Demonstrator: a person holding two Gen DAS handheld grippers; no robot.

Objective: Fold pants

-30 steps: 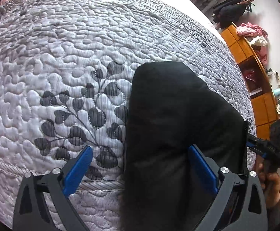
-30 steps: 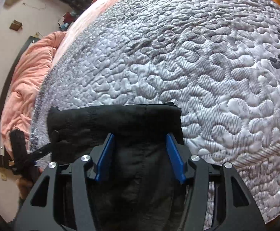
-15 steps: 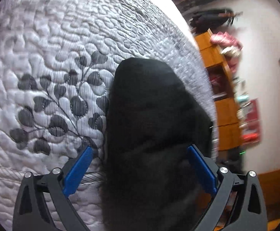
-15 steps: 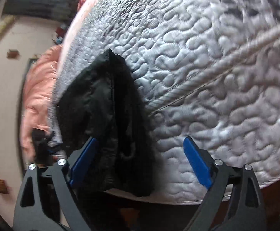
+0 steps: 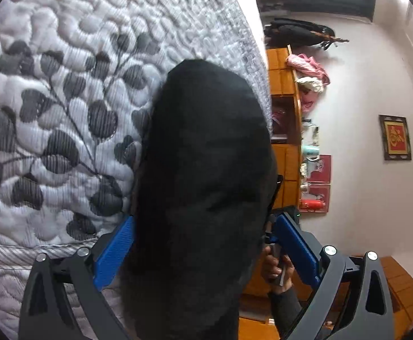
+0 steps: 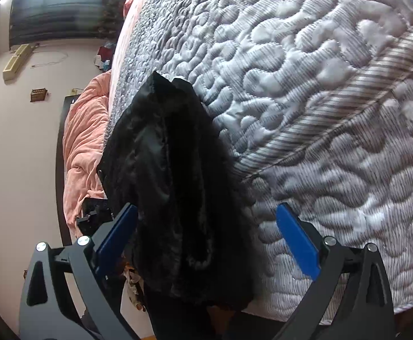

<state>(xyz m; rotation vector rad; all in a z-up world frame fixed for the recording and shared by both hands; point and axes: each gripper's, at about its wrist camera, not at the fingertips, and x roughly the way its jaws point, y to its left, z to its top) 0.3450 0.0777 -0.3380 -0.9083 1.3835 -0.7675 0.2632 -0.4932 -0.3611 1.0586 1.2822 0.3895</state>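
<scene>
Both claws point forward and down at the near edge of a bed, each view tilted so that the bed stands at a slant. The left claw (image 5: 203, 250) has its blue pads wide apart, with the black folded pants (image 5: 203, 175) filling the gap between them; whether the pads press the cloth cannot be told, though the right pad (image 5: 297, 250) looks clear of it. The right claw (image 6: 206, 238) stands fully apart, its jaws having just been opening: the pants (image 6: 175, 187) lie against its left pad (image 6: 115, 236), while the right pad (image 6: 298, 240) is well clear, over bare quilt.

The pants rest as a dark bundle on the quilted bed cover (image 5: 64, 113), at its front edge, with part of the cloth hanging over the side.

Only the left wrist view shows the leaf pattern (image 5: 64, 136) stitched into the cover, a person's hand (image 5: 275, 266) gripping the other tool's handle just beyond the pants, an orange wooden shelf unit (image 5: 284, 93) with pink cloth on top, and a framed picture (image 5: 395, 137) on a pale wall. Only the right wrist view shows the seams and folds of the pants, a pink blanket (image 6: 83, 147) along the bed's far side, and a dark curtain (image 6: 61, 8) under a bright window.
</scene>
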